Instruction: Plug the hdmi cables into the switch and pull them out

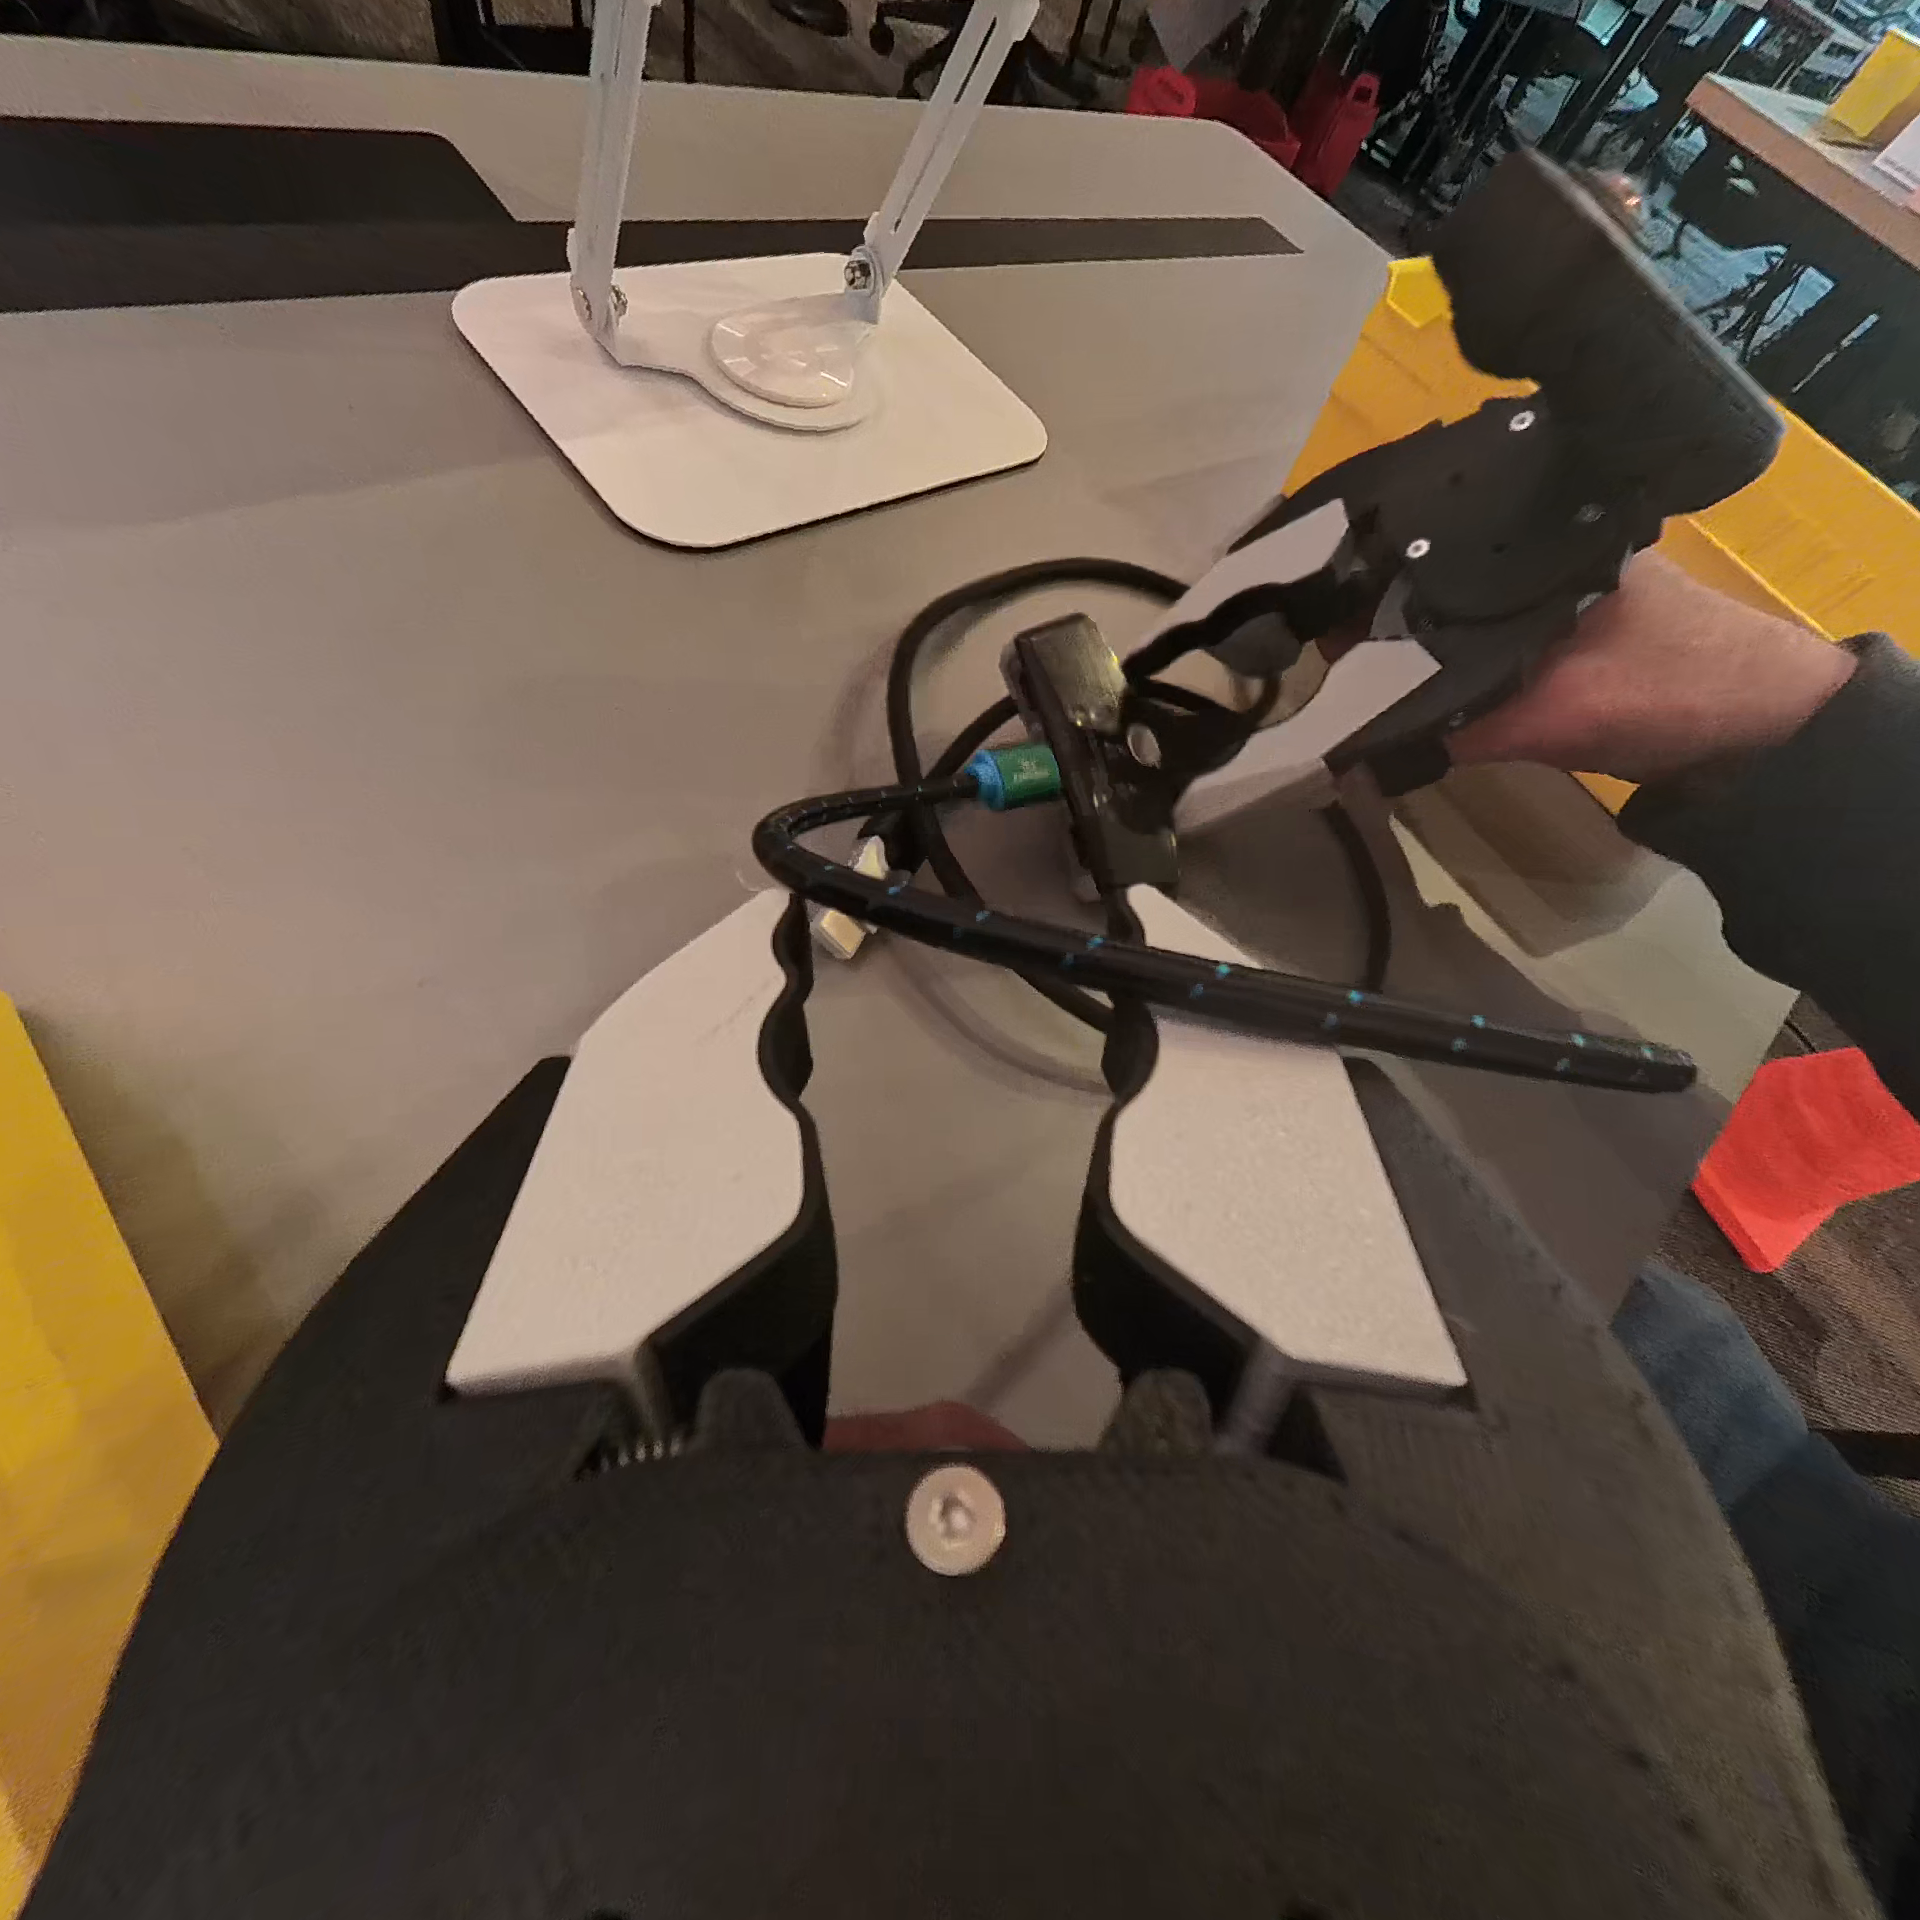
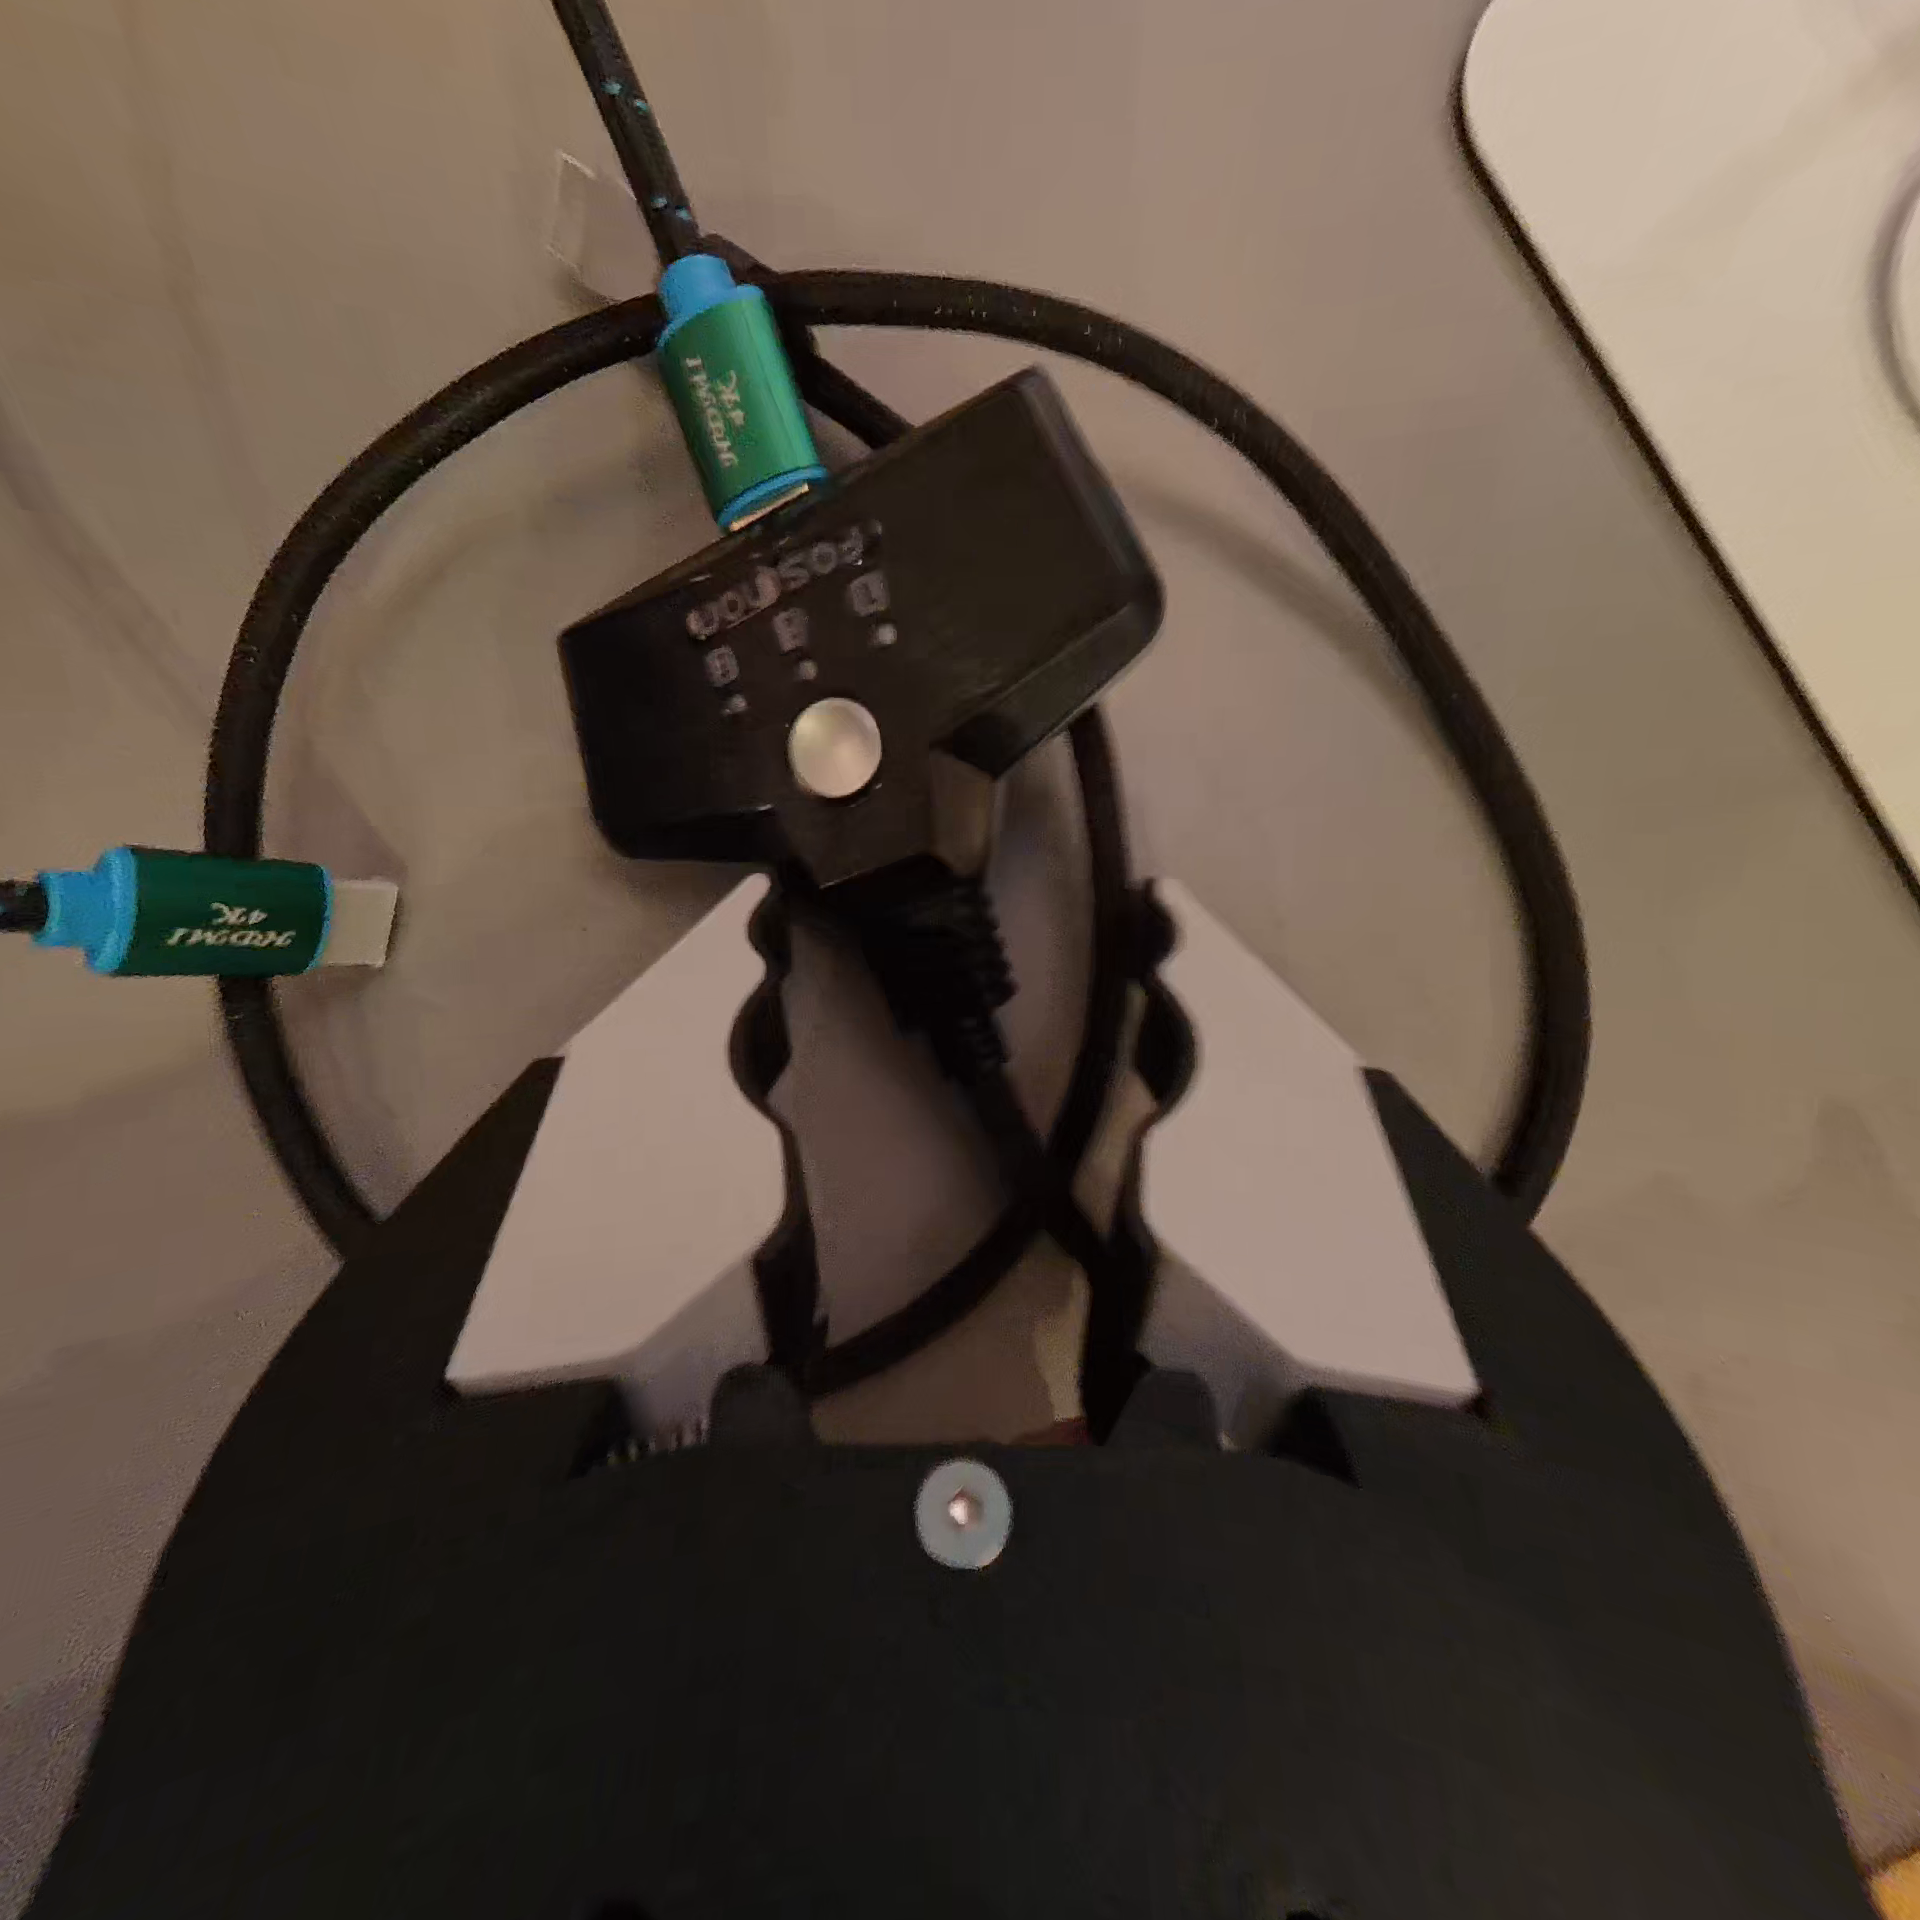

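Observation:
The black HDMI switch (image 2: 862,634) is tilted up over the grey table (image 1: 312,727); it also shows in the left wrist view (image 1: 1081,727). One green HDMI plug (image 2: 743,405) sits in its far side, also seen in the left wrist view (image 1: 1013,779). A second green plug (image 2: 208,914) lies loose to the left. My right gripper (image 2: 961,909) is open, with its jaws either side of the switch's cable end; it also shows in the left wrist view (image 1: 1153,717). My left gripper (image 1: 956,920) is open and empty, just short of the braided cable (image 1: 1247,987).
A white lamp base (image 1: 748,416) stands at the back of the table and shows in the right wrist view (image 2: 1714,312). Yellow bins (image 1: 1558,447) flank the table. A red object (image 1: 1808,1164) lies on the floor at right. A hand (image 1: 1662,696) holds the right gripper. Some 20 cm of space lies between my two pairs of fingers.

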